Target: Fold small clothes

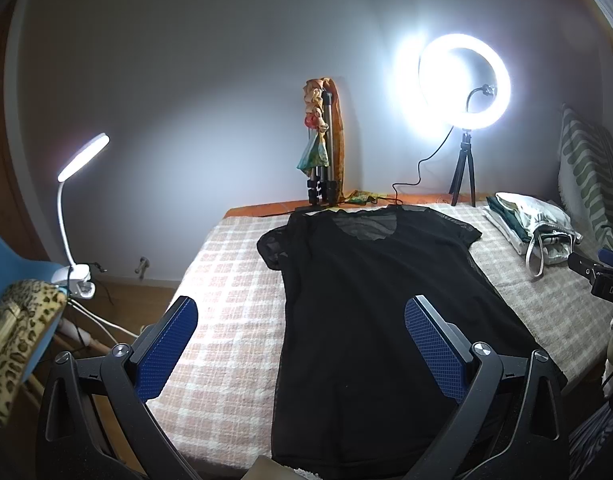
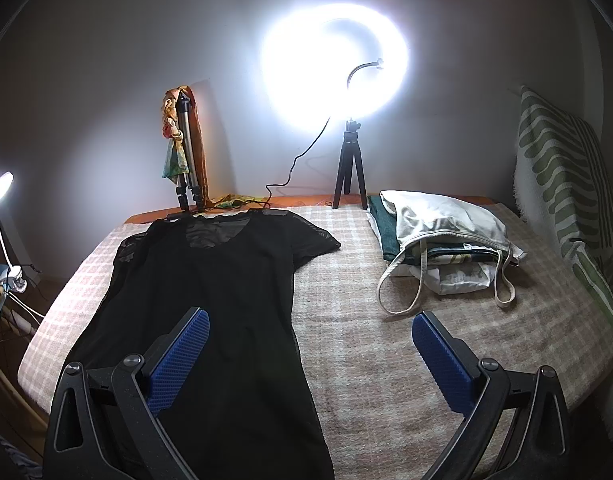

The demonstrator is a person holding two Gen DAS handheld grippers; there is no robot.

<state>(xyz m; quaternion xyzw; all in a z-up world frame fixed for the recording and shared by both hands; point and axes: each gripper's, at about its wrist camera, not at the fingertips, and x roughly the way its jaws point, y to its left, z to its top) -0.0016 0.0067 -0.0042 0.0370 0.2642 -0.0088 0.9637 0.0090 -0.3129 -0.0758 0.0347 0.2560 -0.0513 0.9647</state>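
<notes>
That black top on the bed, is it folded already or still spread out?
Spread out, not folded. The black top lies flat on the checked blanket, both short sleeves out to the sides and the neckline showing at the far end.

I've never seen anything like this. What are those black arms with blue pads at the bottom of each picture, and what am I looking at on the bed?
There is no robot here. A person holds a hand-held clamp in each hand, and a small wide-angle camera on each clamp looks forward along its jaws. One picture comes from the left gripper, the other from the right gripper. The blue ridged pads are the gripping faces.

Both sets of jaws stand wide open and hold nothing.

On the pale checked blanket a black sheer short-sleeved top lies spread flat, waiting to be folded. To its right sits a white cloth tote bag on some folded fabrics. At the back stand a glowing ring light on a small tripod and a folded tripod draped with a colourful scarf.
</notes>
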